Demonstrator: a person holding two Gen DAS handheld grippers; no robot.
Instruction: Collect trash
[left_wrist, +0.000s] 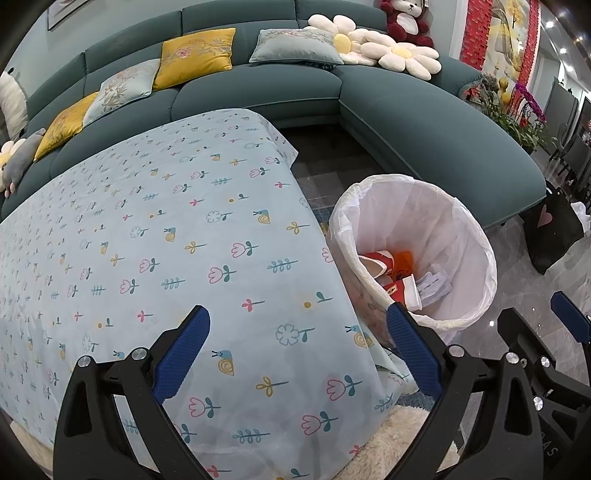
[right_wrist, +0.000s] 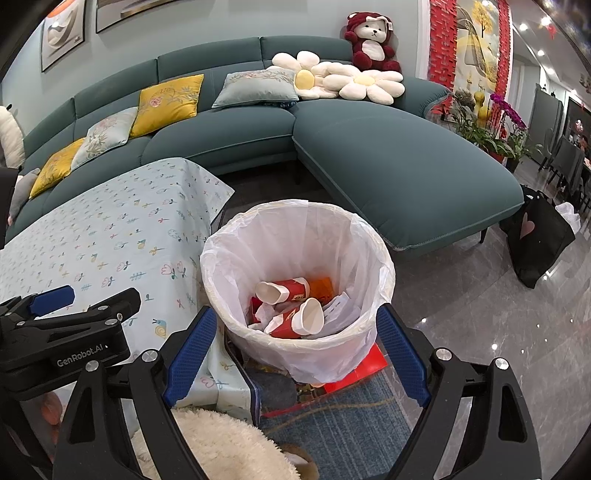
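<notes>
A trash bin lined with a white bag (right_wrist: 225, 258) stands on the floor beside the table; it also shows in the left wrist view (left_wrist: 476, 236). Inside lie red and white paper cups (right_wrist: 291, 317), an orange wrapper (right_wrist: 321, 286) and white paper scraps (right_wrist: 341, 306). The cups also show in the left wrist view (left_wrist: 400, 288). My right gripper (right_wrist: 297, 350) is open and empty, just above the bin's near rim. My left gripper (left_wrist: 299, 349) is open and empty over the table's floral cloth (left_wrist: 147, 240), left of the bin.
A teal sectional sofa (right_wrist: 388, 162) with cushions wraps behind the table and bin. A black tote bag (right_wrist: 539, 243) stands on the tiled floor at right. A fluffy cream rug or stool (right_wrist: 221, 443) and a blue mat (right_wrist: 332, 424) lie below the grippers.
</notes>
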